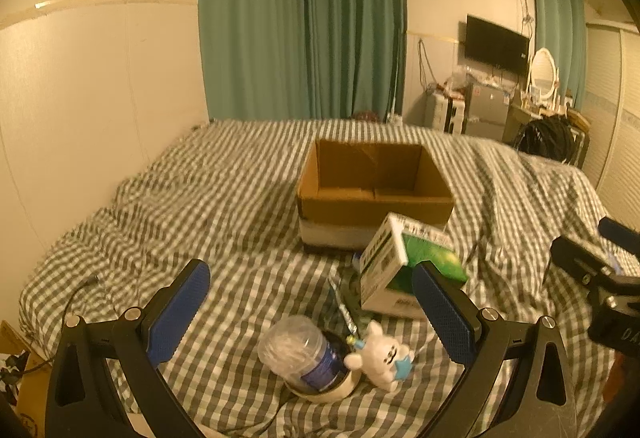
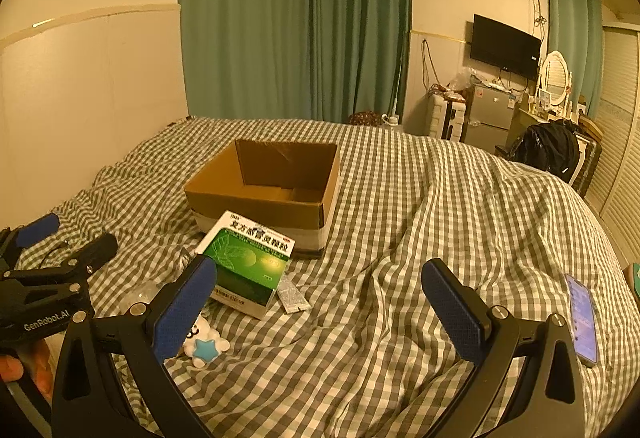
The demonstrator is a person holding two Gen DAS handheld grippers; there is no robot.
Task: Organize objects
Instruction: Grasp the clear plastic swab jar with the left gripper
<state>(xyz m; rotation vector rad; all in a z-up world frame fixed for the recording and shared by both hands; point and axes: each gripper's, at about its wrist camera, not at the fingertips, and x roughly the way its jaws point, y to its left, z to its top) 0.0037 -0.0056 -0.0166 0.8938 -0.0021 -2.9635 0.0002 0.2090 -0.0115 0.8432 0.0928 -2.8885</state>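
An open cardboard box (image 1: 376, 193) (image 2: 264, 189) sits on the checked bed. In front of it a green and white medicine box (image 1: 400, 266) (image 2: 248, 262) leans on a small pile. A clear plastic jar (image 1: 300, 354) lies on a tape roll beside a small white plush toy (image 1: 384, 354) (image 2: 204, 346). A foil sachet (image 2: 294, 296) lies next to the medicine box. My left gripper (image 1: 316, 310) is open, hovering above the jar and toy. My right gripper (image 2: 324, 306) is open over bare bedding, right of the pile.
A phone (image 2: 582, 322) lies on the bed at the far right. A wall runs along the bed's left side. Green curtains (image 1: 300, 17) hang behind the bed. A fridge, a dresser with a mirror and a black bag (image 2: 548, 147) stand at the back right.
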